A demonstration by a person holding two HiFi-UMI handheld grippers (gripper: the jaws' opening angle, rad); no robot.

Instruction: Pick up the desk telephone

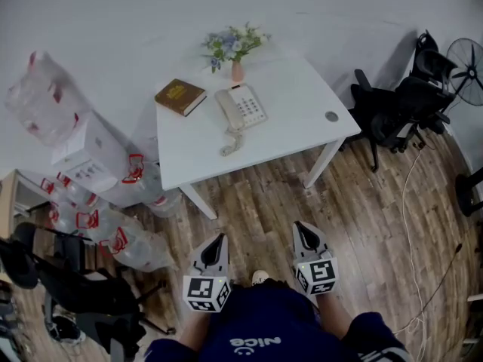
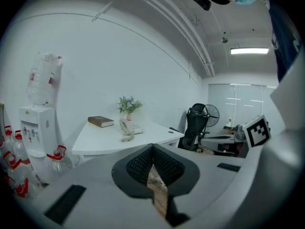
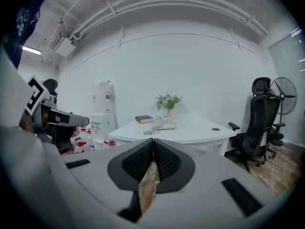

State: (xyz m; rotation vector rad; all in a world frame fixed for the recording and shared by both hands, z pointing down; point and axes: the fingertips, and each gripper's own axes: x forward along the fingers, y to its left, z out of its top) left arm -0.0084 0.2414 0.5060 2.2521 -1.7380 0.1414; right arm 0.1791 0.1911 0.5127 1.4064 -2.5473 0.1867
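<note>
A cream desk telephone (image 1: pixel 241 108) with its handset on the cradle and a coiled cord lies on the white table (image 1: pixel 302 119), between a brown book (image 1: pixel 180 96) and the table's middle. It shows small in the left gripper view (image 2: pixel 128 127) and the right gripper view (image 3: pixel 163 123). My left gripper (image 1: pixel 222 238) and right gripper (image 1: pixel 298 226) hang side by side over the wooden floor, well short of the table. Both are shut with nothing between the jaws.
A small vase of flowers (image 1: pixel 235 50) stands behind the telephone. A water dispenser (image 1: pixel 92 157) and several water bottles (image 1: pixel 121 240) crowd the left. Black office chairs (image 1: pixel 400 104) and a fan (image 1: pixel 464 59) stand to the right. A cable (image 1: pixel 411 225) runs over the floor.
</note>
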